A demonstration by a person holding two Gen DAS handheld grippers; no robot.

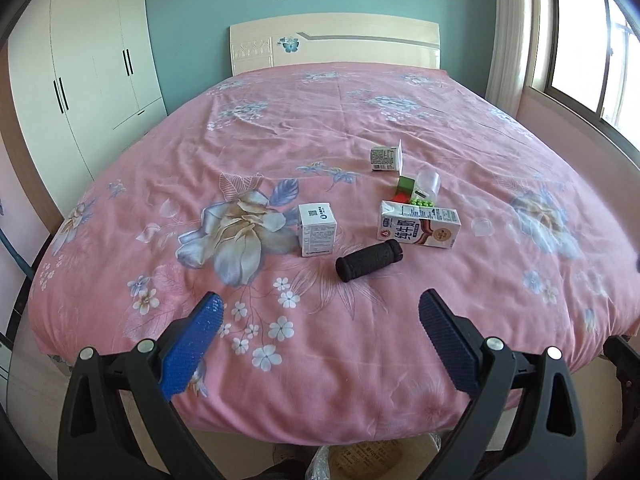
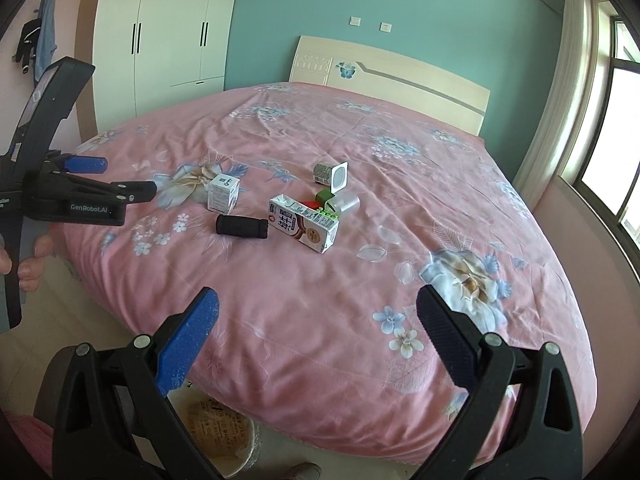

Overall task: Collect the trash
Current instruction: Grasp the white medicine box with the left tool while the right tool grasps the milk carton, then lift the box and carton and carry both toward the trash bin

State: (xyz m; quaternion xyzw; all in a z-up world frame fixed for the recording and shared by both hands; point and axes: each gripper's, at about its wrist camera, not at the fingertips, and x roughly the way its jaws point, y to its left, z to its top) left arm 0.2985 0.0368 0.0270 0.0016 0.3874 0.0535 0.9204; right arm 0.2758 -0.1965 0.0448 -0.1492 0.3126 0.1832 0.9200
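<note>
lying beyond both gaping tools [image 1: 320, 312] [image 2: 318, 308], black foam roll [image 1: 369, 260] beside milk carton [image 1: 419, 230].

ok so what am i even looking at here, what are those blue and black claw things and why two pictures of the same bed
Each claw is a hand-held two-finger gripper with a camera on it, so each picture looks out along one gripper's fingers. One view shows the left gripper, the other the right gripper; both are open and hold nothing. The right view also catches the left gripper from the side, with a person's hand on it. On the pink bedspread lies trash: a milk carton, a small white box, a black foam roll, a yogurt cup and a clear plastic cup.
</note>
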